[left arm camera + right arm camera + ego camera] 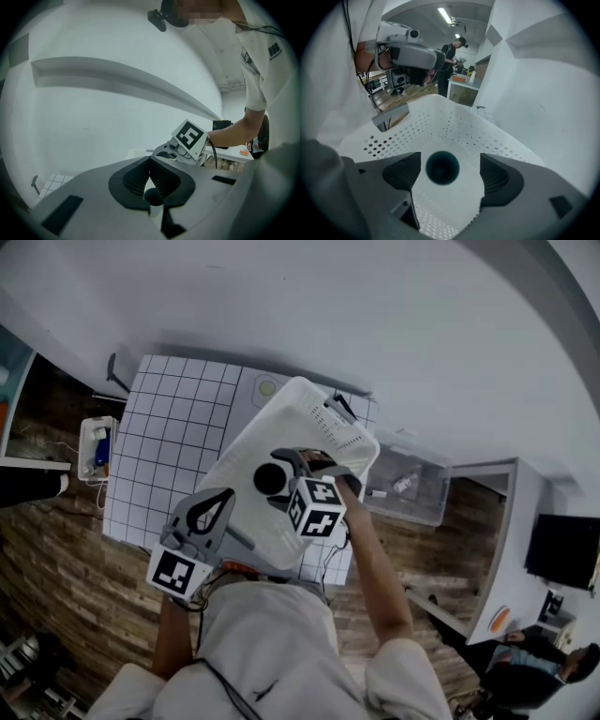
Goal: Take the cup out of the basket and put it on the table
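The cup [442, 167] is dark and stands upright on the floor of the white perforated basket [454, 122], near its middle, with its mouth up. The right hand-held gripper [450, 161] points down into the basket with its jaws wide apart. The cup is between them, but the pads do not touch it. The basket rests on the tabletop [178, 418], which has a checked cover. The left hand-held gripper [150, 164] is at the near left edge of the basket, its jaws closed together on nothing.
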Available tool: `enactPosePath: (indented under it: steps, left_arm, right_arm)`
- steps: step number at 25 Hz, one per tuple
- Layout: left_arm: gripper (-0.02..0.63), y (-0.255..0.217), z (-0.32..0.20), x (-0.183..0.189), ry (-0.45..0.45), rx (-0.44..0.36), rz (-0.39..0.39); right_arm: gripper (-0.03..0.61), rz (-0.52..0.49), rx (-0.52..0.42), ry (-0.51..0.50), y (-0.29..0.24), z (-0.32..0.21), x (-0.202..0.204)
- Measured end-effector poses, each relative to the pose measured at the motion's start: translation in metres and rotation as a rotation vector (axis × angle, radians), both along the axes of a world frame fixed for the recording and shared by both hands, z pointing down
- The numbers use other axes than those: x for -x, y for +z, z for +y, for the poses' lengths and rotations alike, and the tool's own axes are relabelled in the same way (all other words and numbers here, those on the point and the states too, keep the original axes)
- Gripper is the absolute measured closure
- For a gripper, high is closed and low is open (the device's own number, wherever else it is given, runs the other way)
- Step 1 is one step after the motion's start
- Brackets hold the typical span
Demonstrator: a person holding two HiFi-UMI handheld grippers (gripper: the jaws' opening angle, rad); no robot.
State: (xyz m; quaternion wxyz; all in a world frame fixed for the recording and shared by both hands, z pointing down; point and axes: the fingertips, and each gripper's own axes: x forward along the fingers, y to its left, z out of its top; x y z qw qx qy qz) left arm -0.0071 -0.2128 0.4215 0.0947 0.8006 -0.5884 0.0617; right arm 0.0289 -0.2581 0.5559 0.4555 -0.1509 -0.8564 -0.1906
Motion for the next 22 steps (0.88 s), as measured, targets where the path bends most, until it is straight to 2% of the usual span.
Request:
enactPosePath:
  steps: [9,17,22]
  left_arm:
    - [0.607,0.005,-0.004,0.005,-0.036,0.018,0.0]
    - [0.607,0.009,-0.006,0.006,-0.038,0.03,-0.009]
    - [0.607,0.01,-0.006,0.008,-0.041,0.035,-0.007]
  right_arm:
    - [0.145,0.209,-0.022,-0.165,0.054,0.003,0.0]
    - [0.133,0.297,-0.023,-0.214,0.086,0.004,-0.001]
    - [0.144,0.311,-0.043,-0.225,0.094,0.002,-0.003]
